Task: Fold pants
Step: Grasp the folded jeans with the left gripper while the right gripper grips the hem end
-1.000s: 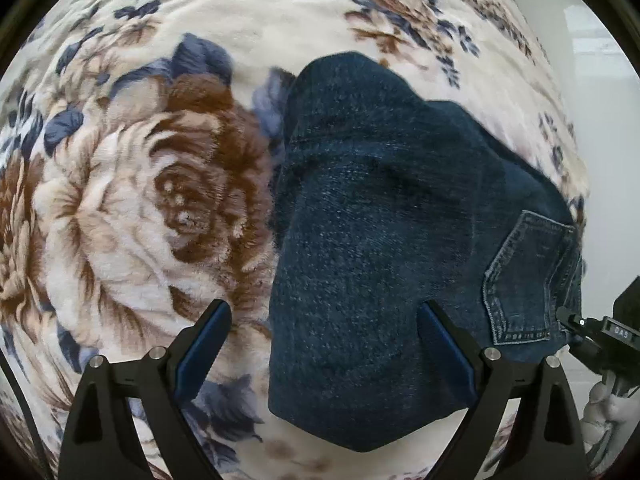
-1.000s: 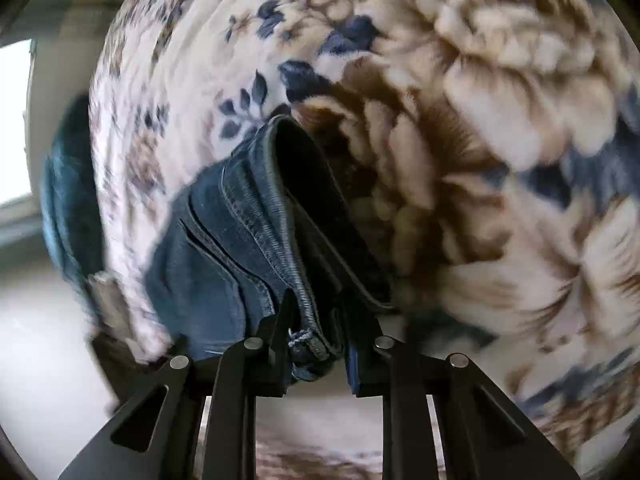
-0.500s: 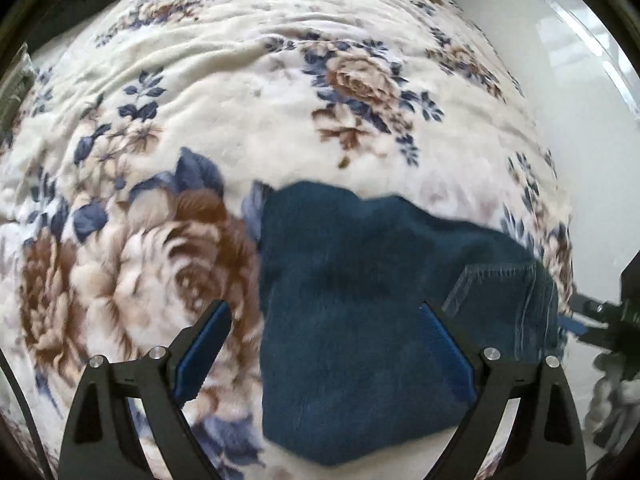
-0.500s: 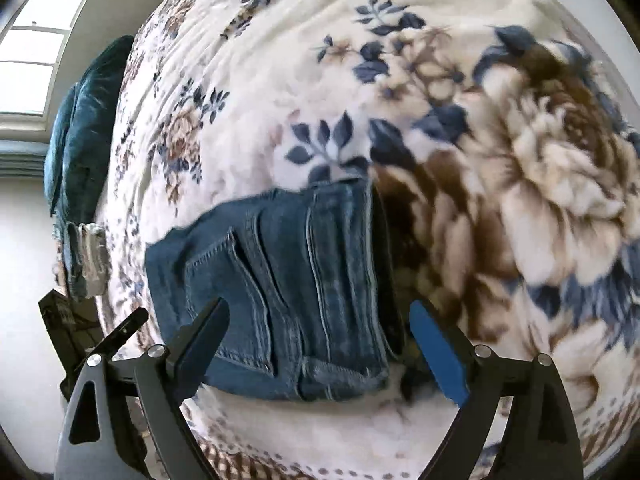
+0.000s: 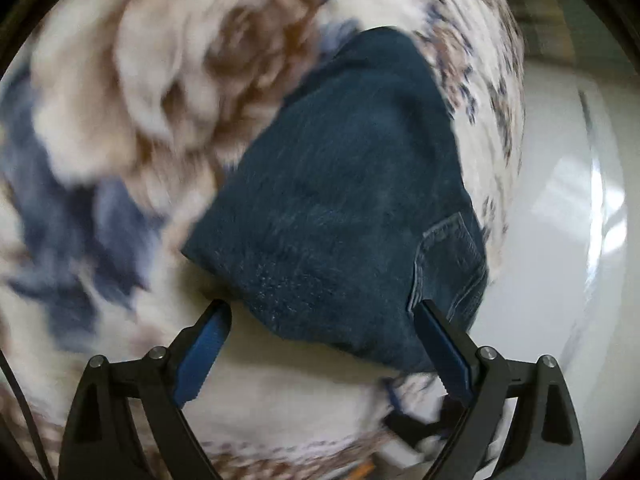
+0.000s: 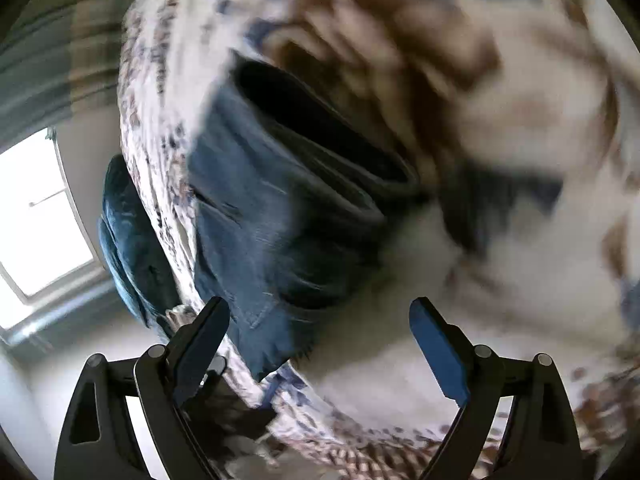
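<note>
Pants lie folded into a compact denim bundle on the floral blanket, near its edge. We see our left gripper and right gripper both spread wide, holding nothing, just short of the bundle.

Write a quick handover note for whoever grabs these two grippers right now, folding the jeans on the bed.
Left gripper: open, holding nothing, fingers apart just short of the jeans' near edge.
Right gripper: open, holding nothing, at the end where the layers stack.
Jeans: a folded bundle lying on the flowered blanket, near the bed's edge, back pocket facing up.
Done: the jeans look folded into a compact stack; both views are blurred, so the neatness is hard to judge.
Left: check that the edges line up, and tidy the stack if it needs it.
</note>
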